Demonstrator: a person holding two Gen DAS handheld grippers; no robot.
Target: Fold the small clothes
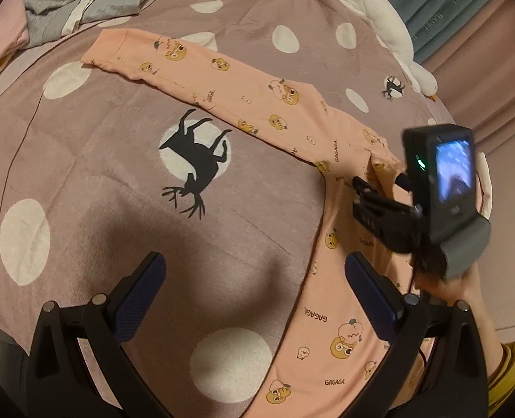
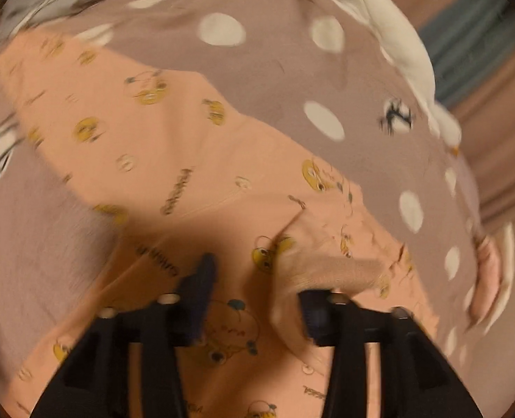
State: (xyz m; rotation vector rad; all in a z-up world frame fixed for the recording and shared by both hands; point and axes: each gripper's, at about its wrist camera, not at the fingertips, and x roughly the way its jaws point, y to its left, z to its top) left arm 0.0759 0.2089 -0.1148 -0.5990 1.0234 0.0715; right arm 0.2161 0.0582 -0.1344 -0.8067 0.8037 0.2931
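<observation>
On the bed [image 1: 83,160], spread over its mauve dotted cover, lies the task's thing: a peach garment [image 1: 330,160] printed with yellow cartoon figures; one long part runs away from the black deer print [image 1: 194,163] toward the far left, another comes down past the deer's right side toward the near edge, and the two meet to the right of the deer, so it looks like small trousers or a long-sleeved piece laid open, though I cannot say which.

Step in hand, as I judge it: the garment is laid out flat and no fold is made yet; both tools are coming in to take a first hold.

Left gripper [image 1: 254,289] hovers below the deer with its jaws spread wide; the left one is over bare cover, the right one over the near peach part; nothing is between them.

Right gripper [image 2: 254,299] is low over the junction of the two parts, right of the deer; the right wrist view is smeared, but its jaws appear parted with a raised ridge of cloth [image 2: 327,264] just ahead of the right one, seemingly not pinched.

Next move calls for closing on an edge or hem, not a mid-cloth pucker; then carrying one part across onto the other, edges matched.

Grey clothes [image 1: 83,3] lie far beyond the deer; a white plush goose [image 1: 379,17] lies along the bed's far right side.
</observation>
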